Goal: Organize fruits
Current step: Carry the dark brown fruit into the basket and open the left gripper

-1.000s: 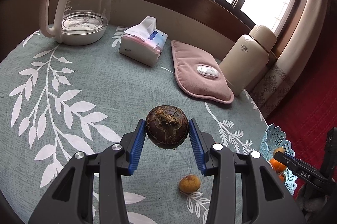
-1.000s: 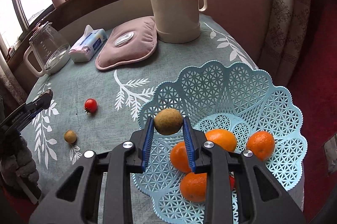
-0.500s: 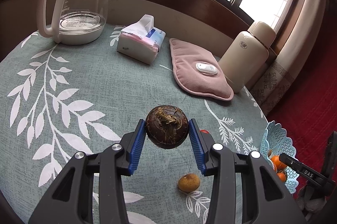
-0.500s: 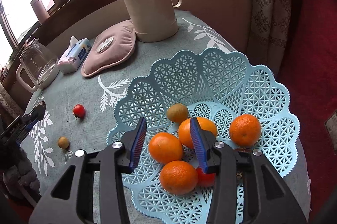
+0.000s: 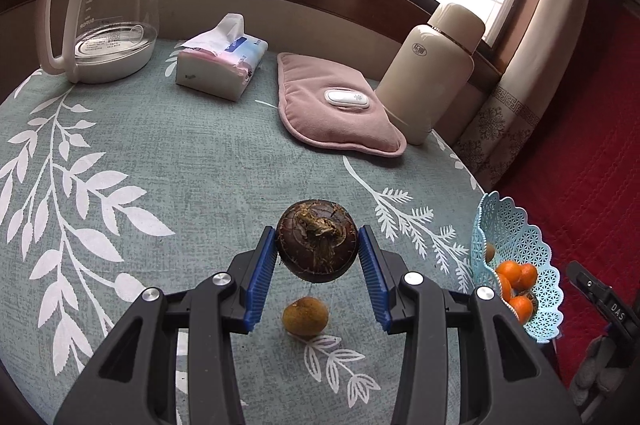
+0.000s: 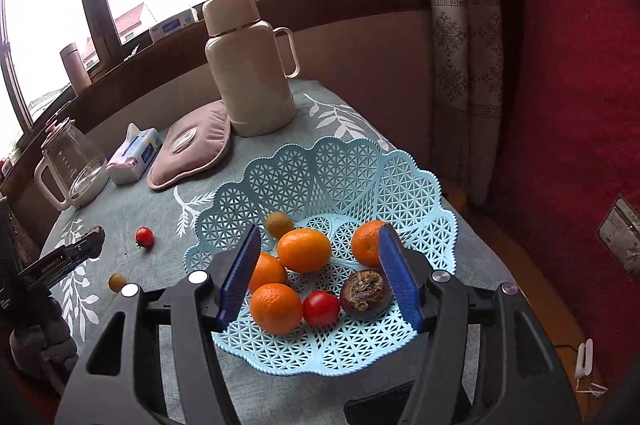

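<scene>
My left gripper (image 5: 318, 251) is shut on a dark brown round fruit (image 5: 317, 244) and holds it above the table. A small yellow-brown fruit (image 5: 305, 316) lies on the cloth below it. My right gripper (image 6: 318, 275) is open and empty above the light blue basket (image 6: 360, 165). The basket holds several oranges (image 6: 304, 250), a small yellow-green fruit (image 6: 279, 224), a red tomato (image 6: 321, 308) and a second dark brown fruit (image 6: 364, 292). A red tomato (image 6: 144, 237) and the small yellow fruit (image 6: 117, 282) lie on the table left of the basket.
A glass kettle (image 5: 108, 13), a tissue pack (image 5: 220, 65), a pink heating pad (image 5: 336, 109) and a cream thermos (image 5: 432, 69) stand along the table's far side. The basket (image 5: 516, 257) sits at the table's right edge, beside a red floor.
My right gripper let the yellow-green fruit go into the basket, opened wide and drew back. My left gripper moved slightly with the brown fruit still held.
</scene>
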`<action>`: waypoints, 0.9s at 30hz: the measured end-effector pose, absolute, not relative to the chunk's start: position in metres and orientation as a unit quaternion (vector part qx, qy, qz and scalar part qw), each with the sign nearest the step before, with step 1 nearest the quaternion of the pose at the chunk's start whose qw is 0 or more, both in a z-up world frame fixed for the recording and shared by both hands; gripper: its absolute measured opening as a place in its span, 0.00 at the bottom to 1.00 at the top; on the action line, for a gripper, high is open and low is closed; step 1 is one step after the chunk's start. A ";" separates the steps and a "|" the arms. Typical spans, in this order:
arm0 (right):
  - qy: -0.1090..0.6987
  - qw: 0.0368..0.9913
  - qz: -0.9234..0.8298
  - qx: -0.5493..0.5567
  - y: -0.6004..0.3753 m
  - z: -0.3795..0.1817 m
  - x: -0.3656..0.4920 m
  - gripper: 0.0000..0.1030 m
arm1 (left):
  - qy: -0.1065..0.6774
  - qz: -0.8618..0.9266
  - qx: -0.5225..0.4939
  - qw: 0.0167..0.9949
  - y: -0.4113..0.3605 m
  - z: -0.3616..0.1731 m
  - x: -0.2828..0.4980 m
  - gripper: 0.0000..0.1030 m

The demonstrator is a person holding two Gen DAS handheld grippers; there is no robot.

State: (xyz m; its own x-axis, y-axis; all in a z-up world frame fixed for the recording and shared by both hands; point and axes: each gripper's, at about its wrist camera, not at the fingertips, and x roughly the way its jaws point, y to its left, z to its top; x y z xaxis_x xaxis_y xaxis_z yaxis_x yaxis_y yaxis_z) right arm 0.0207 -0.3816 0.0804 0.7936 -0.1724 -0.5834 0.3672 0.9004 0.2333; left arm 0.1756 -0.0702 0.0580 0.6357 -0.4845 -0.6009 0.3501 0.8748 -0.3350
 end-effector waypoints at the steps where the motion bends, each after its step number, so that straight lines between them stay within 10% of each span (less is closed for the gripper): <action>1: 0.282 0.933 -0.148 0.170 -0.384 0.081 0.018 0.62 | 0.358 -0.236 -0.091 0.899 -0.073 0.058 0.173 0.41; 27: 0.212 0.947 -0.185 0.152 -0.400 0.076 -0.018 0.76 | 0.357 -0.308 -0.037 0.881 -0.162 0.077 0.130 0.41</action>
State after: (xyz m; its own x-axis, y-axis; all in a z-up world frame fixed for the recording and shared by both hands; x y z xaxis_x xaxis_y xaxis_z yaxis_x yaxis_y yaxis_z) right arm -0.0176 -0.4004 0.0761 0.8412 -0.2869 -0.4583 0.4159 0.8850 0.2094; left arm 0.1299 -0.1623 0.0768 0.5548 -0.5695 -0.6065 0.5161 0.8074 -0.2860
